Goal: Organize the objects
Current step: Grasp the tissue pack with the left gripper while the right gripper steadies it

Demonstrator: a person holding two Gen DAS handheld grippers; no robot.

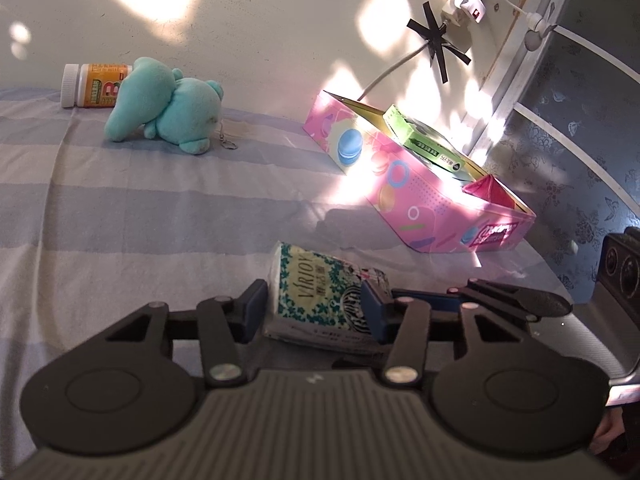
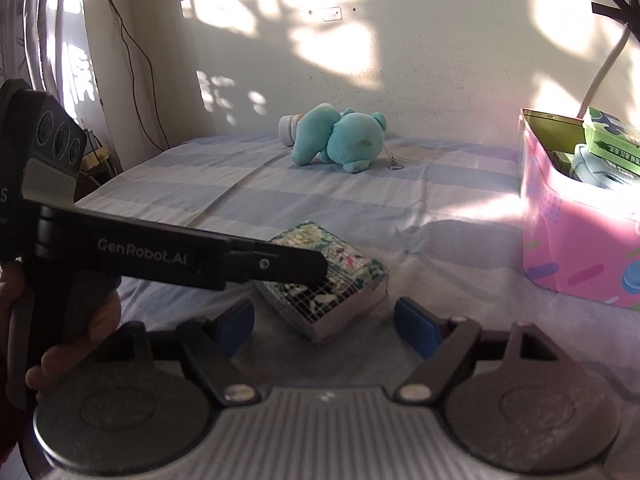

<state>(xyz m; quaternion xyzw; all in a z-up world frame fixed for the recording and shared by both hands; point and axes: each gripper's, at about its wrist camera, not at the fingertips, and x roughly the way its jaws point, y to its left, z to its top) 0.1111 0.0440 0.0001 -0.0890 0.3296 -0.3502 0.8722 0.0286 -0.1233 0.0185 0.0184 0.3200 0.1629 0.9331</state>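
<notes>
Left gripper (image 1: pixel 316 308) clamped on the tissue pack (image 1: pixel 320 296) lying on the striped sheet (image 1: pixel 140 216) near the pink box (image 1: pixel 416 192), right gripper (image 2: pixel 324 322) w/ jaws apart just behind it, not touching.

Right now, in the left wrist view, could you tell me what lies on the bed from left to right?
Pill bottle → teal plush toy → tissue pack in the left gripper → pink box.
</notes>
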